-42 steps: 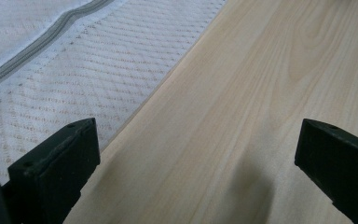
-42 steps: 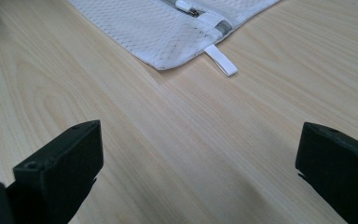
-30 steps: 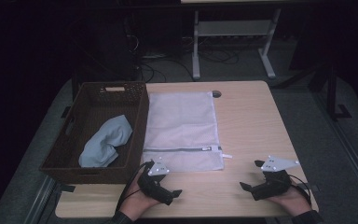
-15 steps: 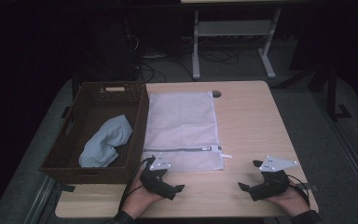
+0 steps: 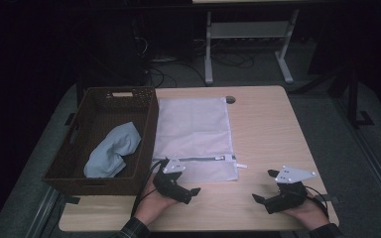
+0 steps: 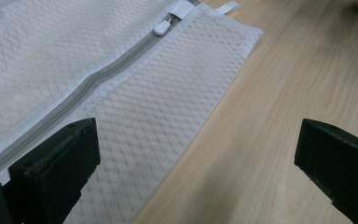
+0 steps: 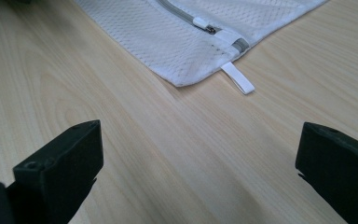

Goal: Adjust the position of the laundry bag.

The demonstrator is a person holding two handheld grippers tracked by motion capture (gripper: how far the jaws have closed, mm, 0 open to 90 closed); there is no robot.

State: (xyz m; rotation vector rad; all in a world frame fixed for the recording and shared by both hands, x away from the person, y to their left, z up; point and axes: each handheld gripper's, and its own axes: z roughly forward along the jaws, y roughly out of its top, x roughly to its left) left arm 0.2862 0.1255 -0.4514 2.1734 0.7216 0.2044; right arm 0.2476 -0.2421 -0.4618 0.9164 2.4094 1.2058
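Both tongs, left tongs (image 5: 192,191) and right tongs (image 5: 259,200), rest apart on the bench (image 5: 268,129), gripping nothing; the mesh bag (image 5: 193,134) lies flat just beyond, zipped shut. Next, likely reach its zip pull (image 6: 161,29) to open it

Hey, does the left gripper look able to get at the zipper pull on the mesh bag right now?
Probably yes. The left gripper is open beside the mesh bag's near edge, and the zipper pull lies exposed on top with nothing between them.
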